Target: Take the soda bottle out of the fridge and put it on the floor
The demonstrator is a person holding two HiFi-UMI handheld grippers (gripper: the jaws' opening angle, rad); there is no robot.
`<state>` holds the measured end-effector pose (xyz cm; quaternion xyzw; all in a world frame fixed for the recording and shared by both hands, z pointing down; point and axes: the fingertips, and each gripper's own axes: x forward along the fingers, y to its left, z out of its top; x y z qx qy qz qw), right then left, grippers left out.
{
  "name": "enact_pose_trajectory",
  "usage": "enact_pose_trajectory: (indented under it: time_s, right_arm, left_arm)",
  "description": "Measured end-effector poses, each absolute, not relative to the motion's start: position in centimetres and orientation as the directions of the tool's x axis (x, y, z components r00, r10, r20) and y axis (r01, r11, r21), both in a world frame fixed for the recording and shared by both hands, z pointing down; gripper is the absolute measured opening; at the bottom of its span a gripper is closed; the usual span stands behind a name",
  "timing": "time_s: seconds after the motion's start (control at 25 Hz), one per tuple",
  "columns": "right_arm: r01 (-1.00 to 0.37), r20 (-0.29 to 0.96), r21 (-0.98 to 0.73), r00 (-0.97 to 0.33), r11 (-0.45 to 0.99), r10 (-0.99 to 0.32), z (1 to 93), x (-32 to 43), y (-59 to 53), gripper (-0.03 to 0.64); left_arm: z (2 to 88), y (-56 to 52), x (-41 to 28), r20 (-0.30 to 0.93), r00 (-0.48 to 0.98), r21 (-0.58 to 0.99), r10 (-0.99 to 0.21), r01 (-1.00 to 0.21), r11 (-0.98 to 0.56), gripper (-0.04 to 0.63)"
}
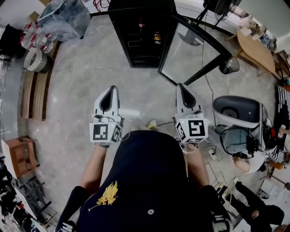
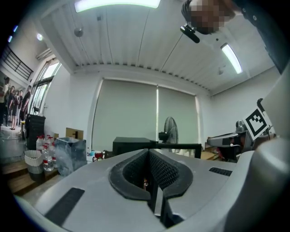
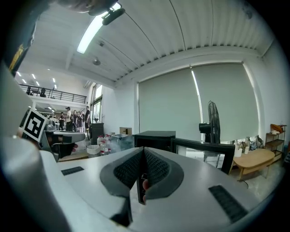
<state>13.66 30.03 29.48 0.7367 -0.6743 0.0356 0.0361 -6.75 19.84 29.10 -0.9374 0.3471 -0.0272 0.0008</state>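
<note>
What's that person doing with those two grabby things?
A person is standing in front of a black fridge whose glass door is open. The left gripper and the right gripper are both shut and hold nothing, short of the fridge. Drinks sit on its shelves.

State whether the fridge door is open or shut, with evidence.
Open: the glass door stands swung away from the black fridge, leaving its shelves uncovered.

Bare floor (image 1: 77,95) ahead to fridge (image 1: 140,41); open glass door (image 1: 190,54) juts at right.
</note>
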Motion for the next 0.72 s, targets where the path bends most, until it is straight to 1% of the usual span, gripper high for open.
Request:
enact_pose_trajectory:
  time_s: [0.12,0.16,0.28,0.4,0.48,0.52,0.64,0.72]
  right_arm:
    - [-0.996,0.099,0.022,0.094,-0.092,-0.991,29.4,13.7,29.7,0.0]
    - [-0.996,0.094,0.022,0.09,-0.088,-0.992,29.4,13.7,29.6,0.018]
    - [-0.997,0.074,0.024,0.076,-0.075,-0.994,29.2,13.4,29.4,0.119]
    - [-0.998,0.058,0.041,0.059,-0.057,-0.997,29.0,13.2,29.1,0.185]
    - [-0.998,0.056,0.043,0.039,-0.037,-0.998,29.0,13.0,28.8,0.274]
    - [-0.999,0.061,0.043,0.03,-0.028,-0.998,29.1,13.0,28.7,0.301]
    - [-0.999,0.086,0.039,0.004,0.0,-0.996,29.3,12.8,28.3,0.343]
    - [-0.999,0.1,0.033,-0.013,0.016,-0.995,29.2,12.6,28.3,0.354]
  left_arm:
    - [28.7,19.8,-6.8,0.038,0.758,0.002,-0.651,-0.651,-0.759,0.019]
    - [28.6,19.9,-6.8,0.032,0.763,0.004,-0.646,-0.647,-0.763,0.018]
    - [28.5,20.2,-6.7,0.024,0.773,-0.003,-0.634,-0.634,-0.774,0.018]
    - [28.4,19.9,-6.7,0.026,0.771,-0.005,-0.637,-0.637,-0.771,0.019]
    - [28.5,19.7,-6.6,0.031,0.768,0.005,-0.64,-0.64,-0.768,0.018]
    - [28.5,19.6,-6.6,0.035,0.767,0.016,-0.64,-0.641,-0.767,0.018]
    - [28.2,18.9,-6.6,0.041,0.762,0.033,-0.646,-0.647,-0.761,0.02]
    - [27.7,18.5,-6.8,0.048,0.747,0.03,-0.663,-0.664,-0.747,0.02]
